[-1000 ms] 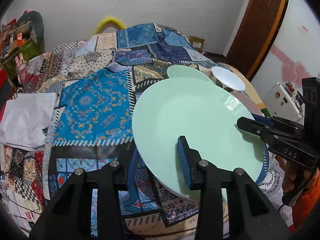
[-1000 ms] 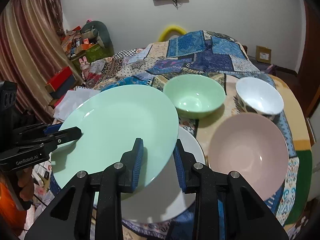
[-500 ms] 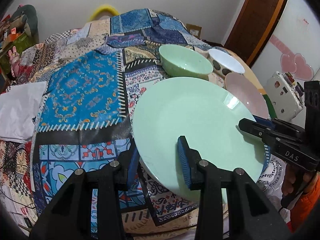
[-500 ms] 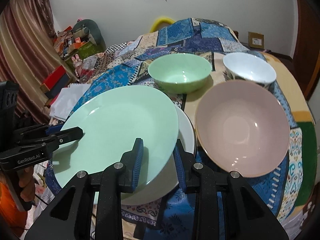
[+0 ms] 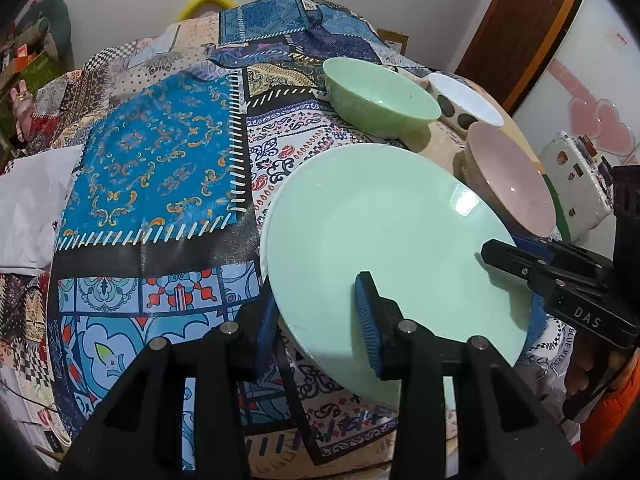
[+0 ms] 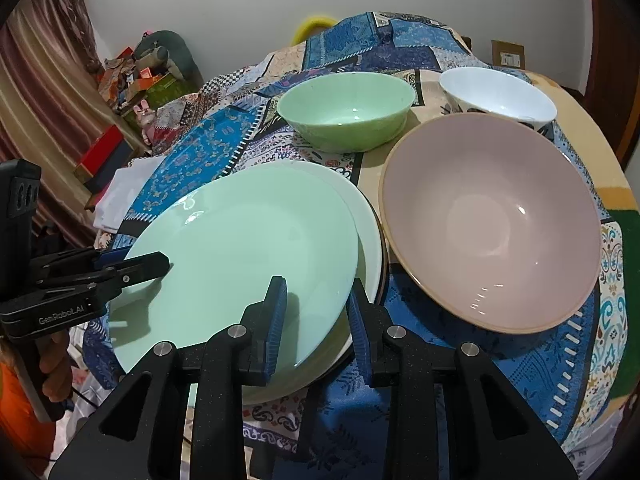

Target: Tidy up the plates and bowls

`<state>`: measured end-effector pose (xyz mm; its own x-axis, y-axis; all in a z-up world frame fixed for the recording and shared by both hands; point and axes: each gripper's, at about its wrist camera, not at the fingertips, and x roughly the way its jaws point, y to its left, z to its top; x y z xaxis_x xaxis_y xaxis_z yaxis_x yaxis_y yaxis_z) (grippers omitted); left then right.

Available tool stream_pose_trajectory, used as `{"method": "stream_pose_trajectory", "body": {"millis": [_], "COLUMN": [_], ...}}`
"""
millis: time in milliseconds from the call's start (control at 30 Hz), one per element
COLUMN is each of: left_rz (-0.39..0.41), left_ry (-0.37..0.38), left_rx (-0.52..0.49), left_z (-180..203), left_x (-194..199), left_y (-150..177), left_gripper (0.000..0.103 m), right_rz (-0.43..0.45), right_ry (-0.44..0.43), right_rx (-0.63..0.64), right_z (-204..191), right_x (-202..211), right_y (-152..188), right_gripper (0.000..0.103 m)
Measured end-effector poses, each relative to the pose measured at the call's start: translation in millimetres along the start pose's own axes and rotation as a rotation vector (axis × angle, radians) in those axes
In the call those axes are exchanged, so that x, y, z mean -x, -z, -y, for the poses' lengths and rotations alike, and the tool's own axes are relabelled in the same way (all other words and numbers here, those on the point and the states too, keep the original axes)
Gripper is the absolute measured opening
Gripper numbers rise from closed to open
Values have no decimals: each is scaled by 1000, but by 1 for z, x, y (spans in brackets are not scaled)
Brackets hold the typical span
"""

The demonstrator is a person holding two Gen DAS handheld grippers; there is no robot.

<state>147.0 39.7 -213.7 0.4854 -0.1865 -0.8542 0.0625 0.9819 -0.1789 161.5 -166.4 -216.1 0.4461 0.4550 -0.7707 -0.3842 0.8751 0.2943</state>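
Observation:
A mint green plate (image 5: 384, 232) (image 6: 248, 248) is held at opposite rims by both grippers. My left gripper (image 5: 316, 308) is shut on its near edge, one pad on top and one beneath. My right gripper (image 6: 316, 292) is shut on the other rim the same way. Each gripper shows in the other's view, the right gripper (image 5: 496, 254) and the left gripper (image 6: 156, 264). The green plate sits slightly tilted just over a white plate (image 6: 370, 232); contact cannot be told. A green bowl (image 6: 348, 108), a white bowl (image 6: 496, 92) and a large pink bowl (image 6: 492, 220) stand beside them.
A patchwork cloth (image 5: 152, 168) covers the round table. A folded white cloth (image 5: 28, 208) lies off its left side. A white box (image 5: 576, 184) stands to the right, past the pink bowl (image 5: 512, 184). Boxes and toys (image 6: 140, 80) pile up by the wall.
Both grippers have sunk with the green plate, bringing it down over the white plate. The bowls now look closer. Neither grip has changed.

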Motion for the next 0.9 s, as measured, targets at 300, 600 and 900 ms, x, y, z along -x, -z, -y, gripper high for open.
{"method": "stream_pose_trajectory", "body": {"millis": [300,600,900], "left_rz": [3,2,-13], "left_ry": [-18,-39,-56], "left_rx": [0,4,-8], "left_z": [-2,-7,-7], "left_x": [-5,-10,-12], "left_y": [-5,-12,-11], "left_gripper": [37,37,37], "right_rz": [-3,-5,-2], "right_ry": [-2,-10,-22], "right_rx": [-3,-1,-5], "right_z": [0,-2,-2], "right_x": [-6,-10,-9], "right_y": [-2,-3,-3], "right_gripper": [28,28,28]}}
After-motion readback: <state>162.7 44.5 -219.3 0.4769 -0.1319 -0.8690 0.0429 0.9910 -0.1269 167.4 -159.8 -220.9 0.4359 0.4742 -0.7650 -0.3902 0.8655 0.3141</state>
